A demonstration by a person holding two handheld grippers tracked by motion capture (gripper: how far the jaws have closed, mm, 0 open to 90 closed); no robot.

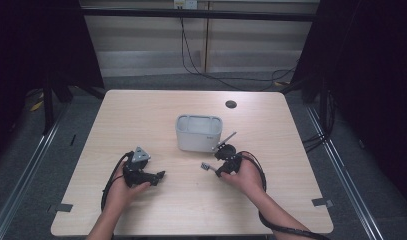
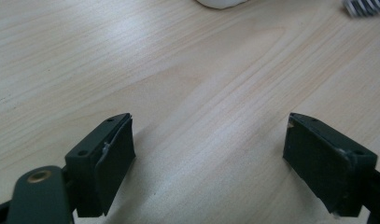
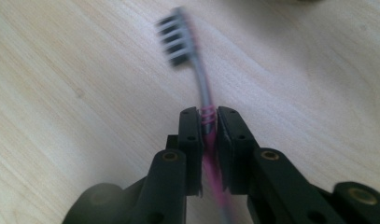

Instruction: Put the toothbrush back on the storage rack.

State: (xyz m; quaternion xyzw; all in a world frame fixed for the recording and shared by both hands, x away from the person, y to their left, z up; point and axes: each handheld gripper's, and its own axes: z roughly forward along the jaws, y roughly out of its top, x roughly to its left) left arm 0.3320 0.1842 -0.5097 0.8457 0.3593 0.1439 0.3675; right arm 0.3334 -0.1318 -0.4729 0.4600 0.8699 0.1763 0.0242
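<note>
The surface (image 1: 156, 115) is a pale wood top with wide bare room toward 9 and 3 o'clock and along its near edge; a small dark round hole (image 1: 231, 104) sits toward 1 o'clock near the far edge. At its middle stands the grey container (image 1: 199, 132), open at the top. The left claw (image 1: 160, 175), at 7 o'clock from the container and well apart from it, rests low over bare wood with its jaws spread wide and nothing between them. The right claw (image 1: 217, 172), at 5 o'clock from the container and near its front corner, has its jaws clamped together on the toothbrush (image 3: 204, 93). In the right gripper view the pink-ribbed neck is pinched between the pads, the long axis runs away from the claw, and the bristle head (image 3: 177, 36) points toward 11 o'clock, blurred, over bare wood. In the high view the head (image 1: 205, 166) juts toward 9 o'clock, between the two claws.
</note>
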